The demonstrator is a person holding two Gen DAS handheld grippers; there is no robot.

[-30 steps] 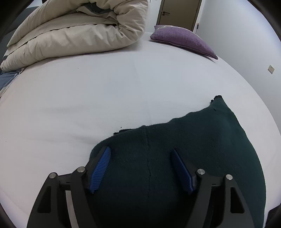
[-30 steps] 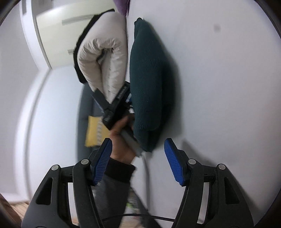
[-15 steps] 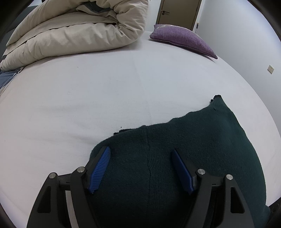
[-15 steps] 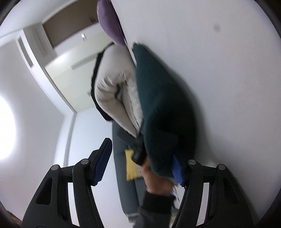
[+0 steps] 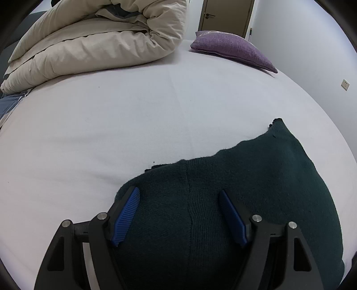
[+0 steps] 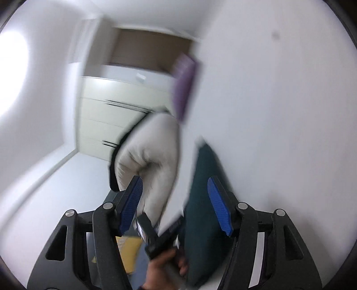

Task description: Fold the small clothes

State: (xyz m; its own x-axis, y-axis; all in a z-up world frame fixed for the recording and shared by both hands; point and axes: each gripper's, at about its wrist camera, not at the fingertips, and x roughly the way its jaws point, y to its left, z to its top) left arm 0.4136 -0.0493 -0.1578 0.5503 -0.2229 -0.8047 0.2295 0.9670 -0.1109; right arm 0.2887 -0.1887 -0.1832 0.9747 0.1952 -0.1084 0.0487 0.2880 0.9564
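A dark green knitted garment (image 5: 256, 200) lies folded on the white bed (image 5: 111, 111), low and right in the left wrist view. My left gripper (image 5: 178, 190) points down over its near left part, open, with the knit showing between and under the blue pads (image 5: 127, 214). In the blurred right wrist view the same garment (image 6: 203, 200) appears edge-on along the bed (image 6: 279, 133). My right gripper (image 6: 175, 178) is open in the air beside it, nothing between its fingers. A hand (image 6: 165, 263) holds the left gripper's black body (image 6: 160, 241) at the garment's near end.
A bulky cream duvet (image 5: 89, 44) is piled at the bed's far left, and a purple pillow (image 5: 232, 49) lies at the far edge before a brown door (image 5: 225, 15). A pale wardrobe (image 6: 107, 116) and something yellow (image 6: 128, 252) show beyond the bed.
The right gripper has risen and swung, so its view now faces the room level and is blurred, with the garment lower between its fingers. The left gripper and garment have not moved.
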